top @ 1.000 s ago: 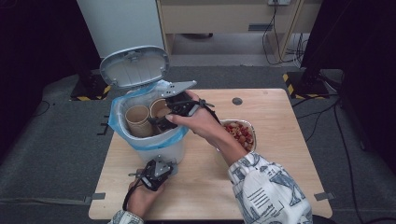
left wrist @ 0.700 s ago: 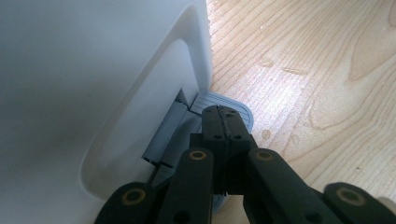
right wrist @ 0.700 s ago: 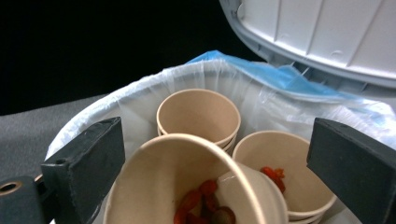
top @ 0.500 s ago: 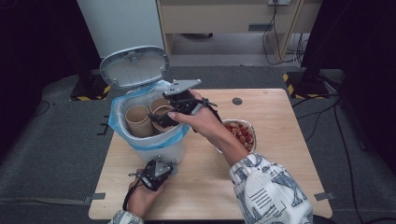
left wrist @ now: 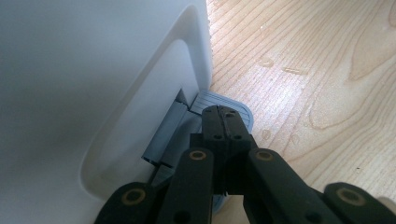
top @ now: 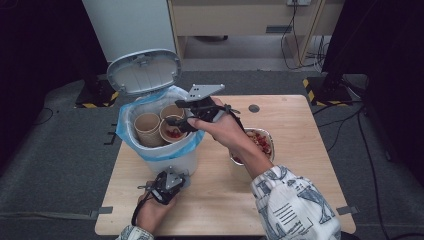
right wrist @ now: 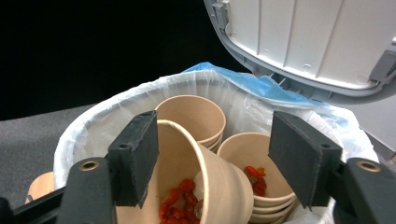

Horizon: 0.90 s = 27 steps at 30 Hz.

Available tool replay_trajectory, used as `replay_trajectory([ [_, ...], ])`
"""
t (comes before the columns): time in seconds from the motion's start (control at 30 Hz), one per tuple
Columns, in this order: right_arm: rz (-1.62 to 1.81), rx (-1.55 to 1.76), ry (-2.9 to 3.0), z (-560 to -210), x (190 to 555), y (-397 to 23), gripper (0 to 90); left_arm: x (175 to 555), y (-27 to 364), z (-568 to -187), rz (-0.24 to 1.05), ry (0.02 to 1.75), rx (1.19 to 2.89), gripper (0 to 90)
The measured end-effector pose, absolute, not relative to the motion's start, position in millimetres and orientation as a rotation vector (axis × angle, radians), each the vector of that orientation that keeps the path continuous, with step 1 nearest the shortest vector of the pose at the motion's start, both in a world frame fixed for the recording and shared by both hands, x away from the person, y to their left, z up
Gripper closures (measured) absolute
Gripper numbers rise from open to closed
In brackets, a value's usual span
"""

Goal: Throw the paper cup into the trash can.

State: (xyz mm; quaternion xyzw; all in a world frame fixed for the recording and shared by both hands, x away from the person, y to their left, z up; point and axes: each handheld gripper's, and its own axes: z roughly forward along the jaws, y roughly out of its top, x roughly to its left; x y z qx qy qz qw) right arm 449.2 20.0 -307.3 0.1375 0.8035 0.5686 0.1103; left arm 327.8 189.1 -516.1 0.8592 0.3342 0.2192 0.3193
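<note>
Wooden table (top: pixel 300 130) bearing a white bin (top: pixel 165 155), lid (top: pixel 144 71) raised. Inside, paper cups; one cup (right wrist: pixel 205 186) tilted, mouth perhaps leftward, between just-closing right gripper (right wrist: pixel 219 158) jaws, pads not gripping. Left gripper (left wrist: pixel 224 116) jaws together on the pedal (left wrist: pixel 238 109).

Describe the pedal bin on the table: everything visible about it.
The white plastic bin stands upright at the table's left. Its grey lid is tipped open; a clear liner with a blue edge folds over the rim. Paper cups with red scraps sit inside. The shut left gripper presses its grey pedal.
</note>
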Motion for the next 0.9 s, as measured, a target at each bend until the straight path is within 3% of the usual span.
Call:
replay_trajectory([
  [0.23,1.653,0.386,2.426,-312.9,449.6,25.6,44.7,327.8,189.1,-516.1,0.576,0.879,2.259,89.7],
  [0.9,1.667,0.529,2.535,-320.7,456.8,38.2,51.1,328.0,189.4,-516.2,0.574,0.878,2.257,89.6],
])
